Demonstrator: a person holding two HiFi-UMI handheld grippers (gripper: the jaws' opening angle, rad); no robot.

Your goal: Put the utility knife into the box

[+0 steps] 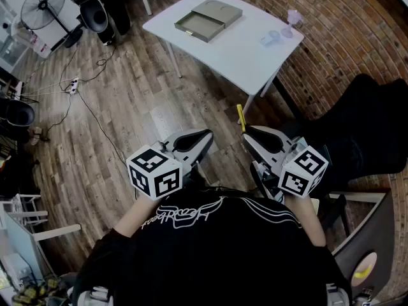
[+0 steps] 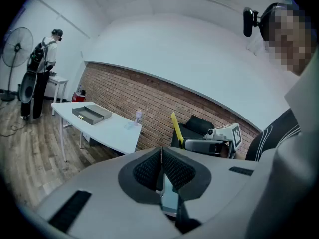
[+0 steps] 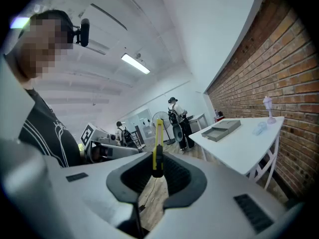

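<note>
A yellow utility knife [image 1: 241,118] sticks up from my right gripper [image 1: 246,133], which is shut on its black lower end; in the right gripper view the knife [image 3: 157,146] stands upright between the pads. My left gripper [image 1: 205,137] is held beside it, close to my chest, shut with nothing in it; its pads [image 2: 160,156] meet. The grey box [image 1: 208,19] lies open on the white table [image 1: 242,50], well ahead of both grippers. The box [image 3: 222,130] lies to the right in the right gripper view, and the box [image 2: 90,113] to the left in the left gripper view.
A clear bottle [image 1: 292,18] and a pale item [image 1: 270,40] sit at the table's right corner. A brick wall [image 1: 344,30] runs on the right, with a black chair [image 1: 373,126] before it. A fan [image 1: 43,5], speakers and floor cables [image 1: 76,88] lie left. People stand beyond.
</note>
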